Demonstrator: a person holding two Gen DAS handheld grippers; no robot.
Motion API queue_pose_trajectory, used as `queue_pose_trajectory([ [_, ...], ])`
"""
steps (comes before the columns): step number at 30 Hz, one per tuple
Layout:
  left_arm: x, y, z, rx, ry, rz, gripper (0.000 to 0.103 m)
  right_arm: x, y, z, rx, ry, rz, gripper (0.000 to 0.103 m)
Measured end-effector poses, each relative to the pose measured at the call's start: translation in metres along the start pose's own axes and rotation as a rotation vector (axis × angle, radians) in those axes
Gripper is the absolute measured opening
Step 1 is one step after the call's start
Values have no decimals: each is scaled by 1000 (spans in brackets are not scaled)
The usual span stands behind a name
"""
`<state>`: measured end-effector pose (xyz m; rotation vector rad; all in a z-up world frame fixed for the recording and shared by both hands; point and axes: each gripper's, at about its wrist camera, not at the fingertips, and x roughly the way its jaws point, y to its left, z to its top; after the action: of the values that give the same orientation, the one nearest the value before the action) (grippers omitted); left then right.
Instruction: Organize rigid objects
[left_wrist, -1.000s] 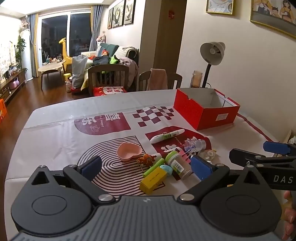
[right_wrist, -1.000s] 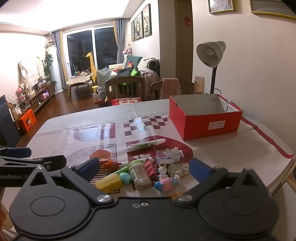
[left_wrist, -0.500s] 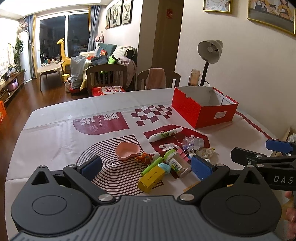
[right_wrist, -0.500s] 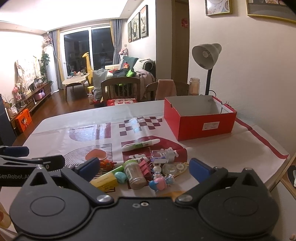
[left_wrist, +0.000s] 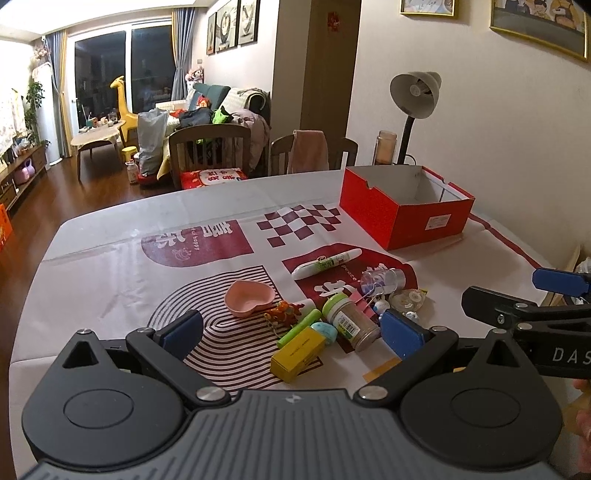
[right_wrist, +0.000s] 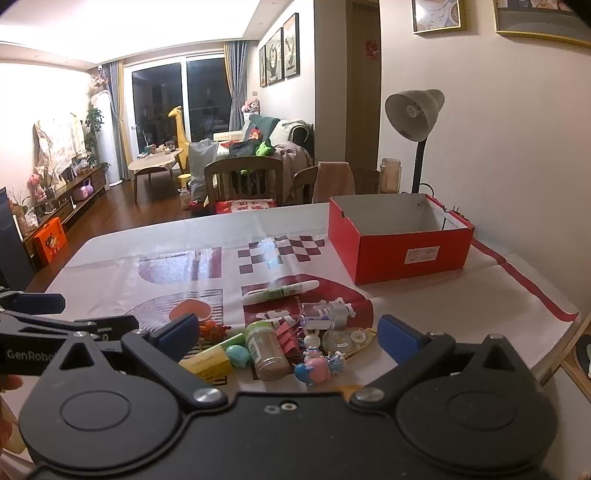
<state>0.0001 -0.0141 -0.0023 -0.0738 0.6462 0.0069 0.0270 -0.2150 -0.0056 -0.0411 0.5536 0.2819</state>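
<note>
In the left wrist view, the left tongs (left_wrist: 291, 332) fill the bottom of the frame with their blue pads spread wide and nothing between them; the right tongs (left_wrist: 554, 295) poke in from the right edge, also empty-handed as far as this view shows. Just above the pads, in the lower middle of the frame, the clutter lies in one loose heap on the bench (left_wrist: 110, 266): a pink heart-shaped dish (left_wrist: 249, 297), a yellow box (left_wrist: 297, 349), a green-capped jar (left_wrist: 351, 319) on its side, a white tube (left_wrist: 325, 263) and a tape dispenser (left_wrist: 408, 299). The red box (left_wrist: 406, 214) sits at the right of the frame, well apart from the heap, and what can be seen of its inside is bare white wall. In the right wrist view, the right tongs (right_wrist: 291, 334) likewise stand wide open and hold nothing, with the left tongs (right_wrist: 66, 325) entering at the left edge. The same heap sits low in the centre, the jar (right_wrist: 267, 349), small figurines (right_wrist: 317, 363) and tube (right_wrist: 280, 291) among them, and the red box (right_wrist: 400, 254) at the right middle shows no contents. By my reading the sorting has not started: every item is yet to be moved, presumably into the box.
</note>
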Motion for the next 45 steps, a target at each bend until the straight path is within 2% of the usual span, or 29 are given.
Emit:
queue_pose_trajectory([
  [11,40,-5,14,-33,40,0,103,49,-35,11,5,39,30,103],
  [19,85,-8,18,-2,80,33,103,102,-73,5,2,155,49,101],
  [25,122,-6,8,-9,141,39,103,136,-75,-6,-123,241,103,97],
  [31,154,-9,-7,-30,239,42,103,164,-67,-25,-228,357,196,92],
  [36,173,-7,-17,-56,307,70,103,181,-60,-36,-300,406,248,92],
  [38,179,-7,-21,-60,327,72,103,189,-59,-40,-310,425,250,86],
  [41,185,-7,-26,-81,357,74,102,196,-60,-43,-323,449,251,84],
  [45,190,4,-25,-171,374,88,102,201,-59,-45,-338,461,276,84],
])
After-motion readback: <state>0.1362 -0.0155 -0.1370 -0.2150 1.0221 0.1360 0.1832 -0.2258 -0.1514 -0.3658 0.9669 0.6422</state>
